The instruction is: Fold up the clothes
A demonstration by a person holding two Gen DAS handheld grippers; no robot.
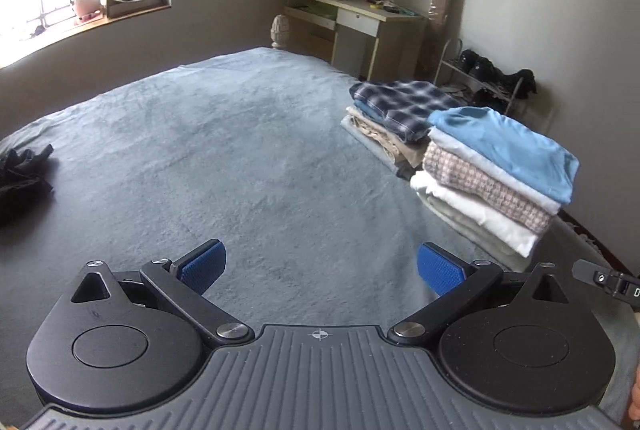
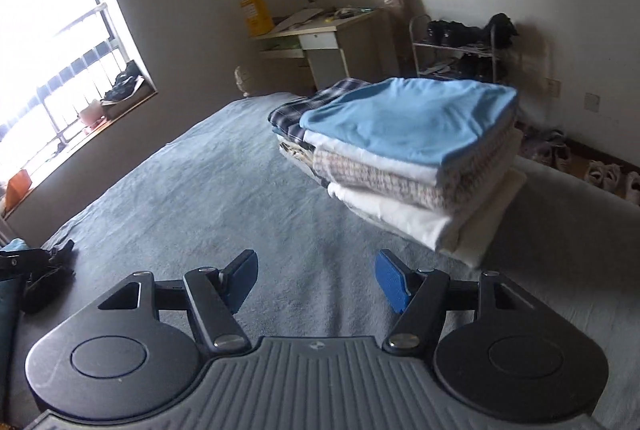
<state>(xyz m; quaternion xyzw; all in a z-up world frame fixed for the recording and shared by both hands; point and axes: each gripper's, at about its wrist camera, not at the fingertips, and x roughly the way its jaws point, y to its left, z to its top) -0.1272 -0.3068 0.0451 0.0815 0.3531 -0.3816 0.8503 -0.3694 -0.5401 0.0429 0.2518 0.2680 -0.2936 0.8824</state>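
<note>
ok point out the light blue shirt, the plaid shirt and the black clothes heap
light blue shirt point(image 2: 404, 118), right wrist view, middle of its top face
plaid shirt point(image 1: 404, 100), left wrist view, top of the far stack
black clothes heap point(image 1: 24, 170), left wrist view, its middle

We hold the left gripper point(image 1: 320, 266) and right gripper point(image 2: 316, 280) tilted downward, jaws apart, nothing between the pads.
</note>
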